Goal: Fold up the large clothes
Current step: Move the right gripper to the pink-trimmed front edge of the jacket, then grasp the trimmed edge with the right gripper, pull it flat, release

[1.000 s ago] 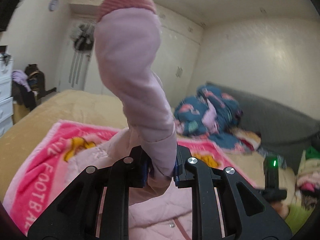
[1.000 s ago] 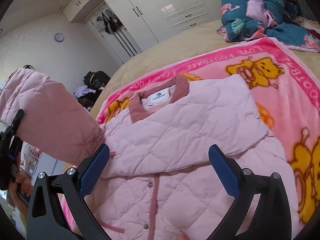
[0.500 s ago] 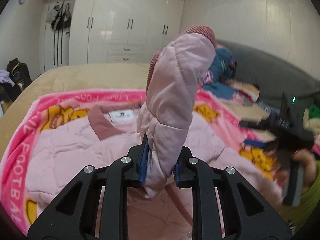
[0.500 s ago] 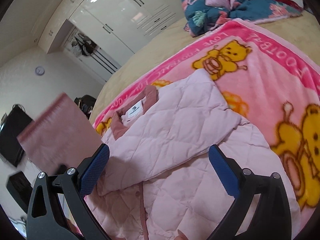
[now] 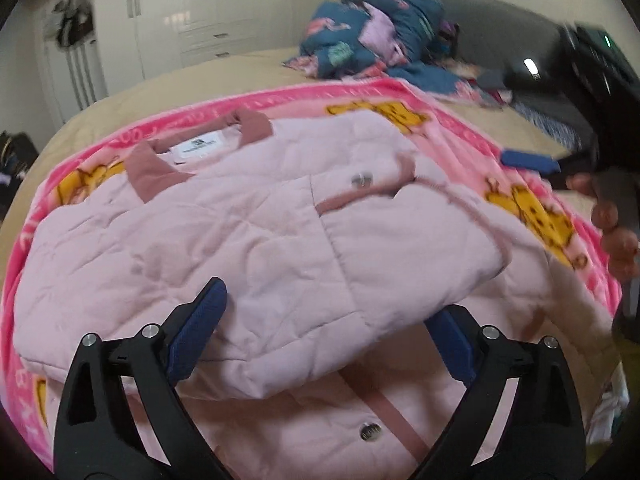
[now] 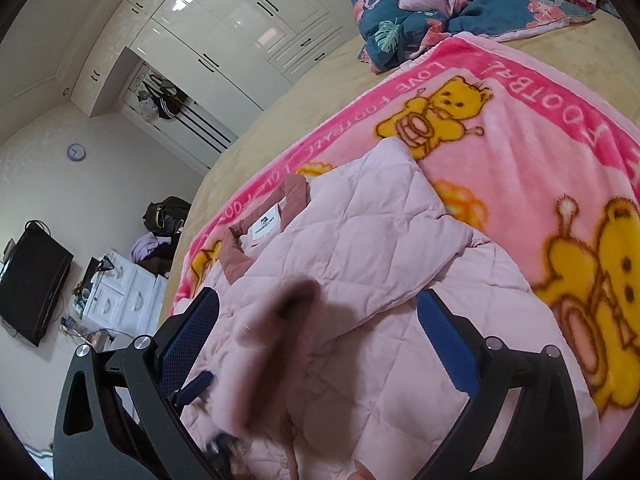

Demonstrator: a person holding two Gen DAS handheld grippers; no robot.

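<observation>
A pale pink quilted jacket [image 5: 168, 240] lies front up on a pink bear-print blanket [image 5: 460, 136], its dusky collar [image 5: 152, 168] at the far side. One sleeve [image 5: 400, 248] lies folded across the chest. My left gripper [image 5: 324, 312] hovers just above it; its jaws are opening, and the sleeve sags loose between them with no pad pressing. In the right wrist view that sleeve [image 6: 272, 344] is a blur falling across the jacket [image 6: 360, 240]. My right gripper [image 6: 318, 300] stands open over the jacket's right side, holding nothing, and shows in the left wrist view [image 5: 528, 160] in a hand.
The blanket [image 6: 520, 168] covers a tan bed [image 6: 320, 100]. A heap of blue flowered bedding [image 5: 360, 40] lies at the far end, before a grey headboard [image 5: 500, 40]. White wardrobes [image 6: 240, 28], a white dresser [image 6: 120, 296] and a dark TV [image 6: 32, 284] stand beyond the bed.
The left gripper came down with the sleeve, swung it across the chest and opened, letting it drop. The right gripper stayed open and shifted a little along the jacket.
</observation>
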